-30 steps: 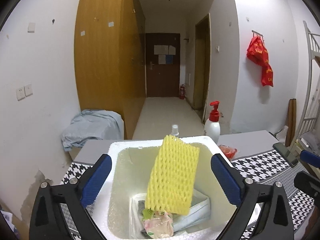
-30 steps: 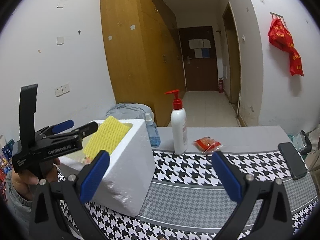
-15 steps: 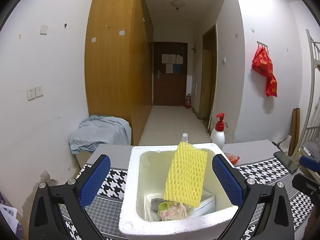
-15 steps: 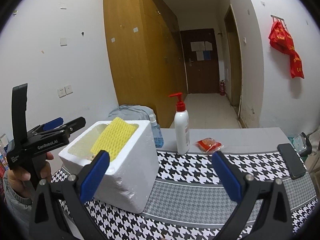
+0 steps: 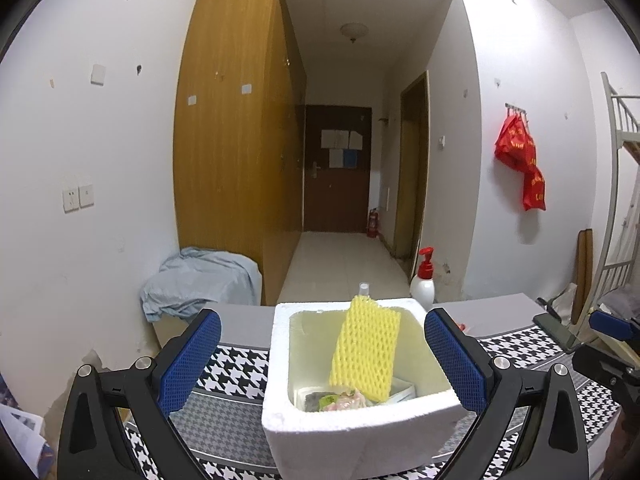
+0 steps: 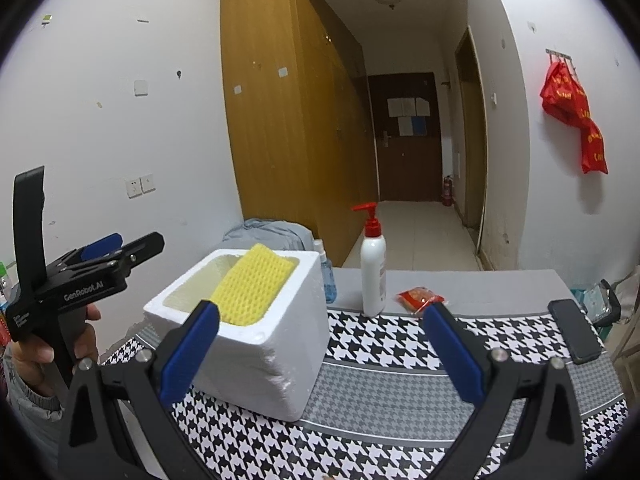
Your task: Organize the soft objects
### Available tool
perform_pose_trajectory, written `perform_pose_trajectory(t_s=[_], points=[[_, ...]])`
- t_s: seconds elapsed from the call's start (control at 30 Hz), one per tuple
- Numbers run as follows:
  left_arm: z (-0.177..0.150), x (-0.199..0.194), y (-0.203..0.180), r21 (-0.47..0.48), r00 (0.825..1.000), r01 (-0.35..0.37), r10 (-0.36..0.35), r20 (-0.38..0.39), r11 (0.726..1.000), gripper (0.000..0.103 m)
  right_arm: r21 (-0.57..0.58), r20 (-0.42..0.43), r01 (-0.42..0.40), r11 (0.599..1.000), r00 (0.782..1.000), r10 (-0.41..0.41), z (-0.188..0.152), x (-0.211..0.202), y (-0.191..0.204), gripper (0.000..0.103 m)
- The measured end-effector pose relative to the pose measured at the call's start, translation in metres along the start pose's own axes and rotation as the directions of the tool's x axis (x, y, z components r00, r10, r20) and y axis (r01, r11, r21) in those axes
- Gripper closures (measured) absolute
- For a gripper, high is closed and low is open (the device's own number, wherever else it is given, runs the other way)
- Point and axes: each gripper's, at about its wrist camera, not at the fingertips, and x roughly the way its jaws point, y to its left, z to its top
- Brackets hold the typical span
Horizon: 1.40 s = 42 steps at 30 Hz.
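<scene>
Leaning inside the white foam box [image 5: 352, 420], the yellow foam net [image 5: 366, 350] stands tilted; left gripper [image 5: 322, 354] and right gripper [image 6: 320, 354] are both spread wide, holding nothing.

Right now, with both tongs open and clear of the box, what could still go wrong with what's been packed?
1. The yellow foam net stands tilted against the wall of the foam box and pokes above the rim; it may flop out or block the next item.
2. The red packet lies on the table; reaching for it with the right tongs could knock over the pump bottle beside it.
</scene>
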Motion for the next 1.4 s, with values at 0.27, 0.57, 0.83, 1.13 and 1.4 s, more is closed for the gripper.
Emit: perform_pose_trajectory(t_s=[0.27, 0.57, 0.83, 1.13, 1.4], points=[[-0.007, -0.034, -0.009, 0.020, 0.999, 0.027, -0.028, 0.025, 0.999, 0.001, -0.022, 0.054, 0.003, 1.000, 0.999, -0.001, -0.005, -0.031, 0.011, 0.000], [-0.019, -0.079, -0.019, 0.031, 0.996, 0.065, -0.067, 0.059, 0.997, 0.001, -0.025, 0.123, 0.003, 1.000, 0.992, 0.000, -0.014, -0.070, 0.025, 0.000], [-0.035, -0.113, -0.025, 0.041, 0.994, 0.052, -0.056, 0.089, 0.998, 0.001, -0.026, 0.144, 0.065, 0.998, 0.988, -0.060, -0.028, -0.101, 0.041, 0.000], [-0.059, -0.128, -0.026, 0.037, 0.994, 0.068, -0.070, 0.079, 0.997, 0.001, -0.034, 0.154, 0.148, 0.988, 0.978, -0.141, -0.047, -0.120, 0.052, 0.000], [-0.075, -0.138, -0.025, 0.019, 0.992, 0.089, -0.090, 0.088, 0.996, 0.001, -0.033, 0.178, 0.149, 0.988, 0.974, -0.141, -0.066, -0.122, 0.057, 0.000]])
